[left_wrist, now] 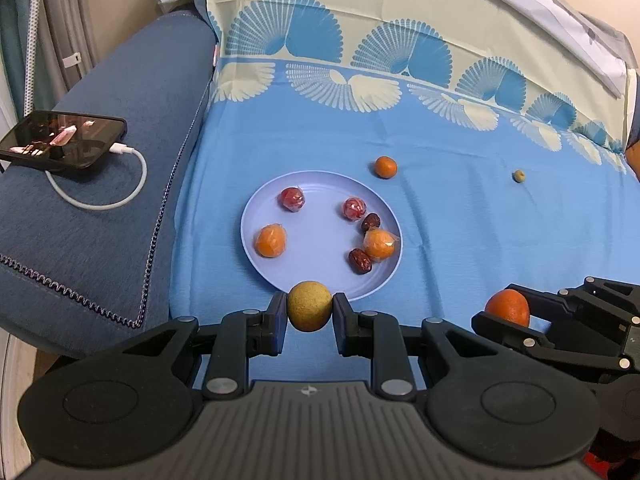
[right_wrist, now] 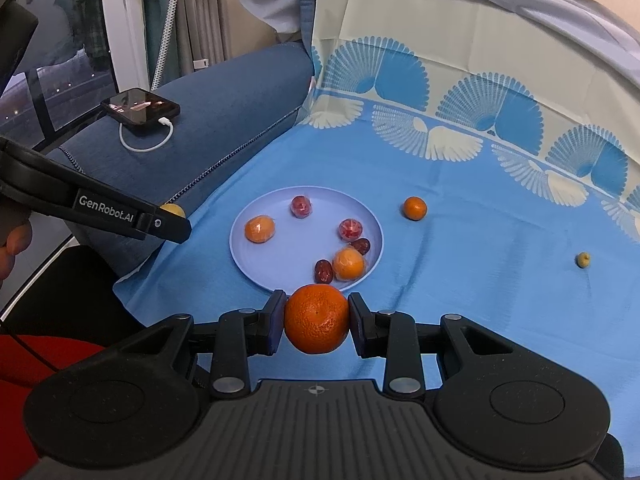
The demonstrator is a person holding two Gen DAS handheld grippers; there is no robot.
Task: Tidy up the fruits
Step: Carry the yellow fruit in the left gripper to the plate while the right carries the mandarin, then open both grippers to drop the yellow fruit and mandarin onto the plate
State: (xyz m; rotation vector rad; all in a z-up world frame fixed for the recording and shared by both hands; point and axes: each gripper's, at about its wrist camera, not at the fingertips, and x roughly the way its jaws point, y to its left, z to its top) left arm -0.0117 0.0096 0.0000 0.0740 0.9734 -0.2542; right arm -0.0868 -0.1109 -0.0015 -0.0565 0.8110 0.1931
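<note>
My left gripper (left_wrist: pixel 310 312) is shut on a yellow-green round fruit (left_wrist: pixel 309 305), held just short of the near rim of the pale blue plate (left_wrist: pixel 320 200). My right gripper (right_wrist: pixel 317 320) is shut on a mandarin (right_wrist: pixel 317 318), also near the plate's (right_wrist: pixel 276 208) front rim. The plate holds two wrapped orange fruits, two wrapped red fruits and two dark dates. A loose mandarin (left_wrist: pixel 385 167) and a small green fruit (left_wrist: pixel 518 176) lie on the blue cloth behind the plate. The right gripper with its mandarin (left_wrist: pixel 508 307) shows in the left wrist view, and the left gripper (right_wrist: pixel 176 222) in the right wrist view.
The blue patterned cloth (left_wrist: pixel 460 220) covers a sofa seat and rises up the backrest. The blue armrest (left_wrist: pixel 120 200) on the left carries a phone (left_wrist: pixel 60 144) with a white charging cable (left_wrist: pixel 132 176).
</note>
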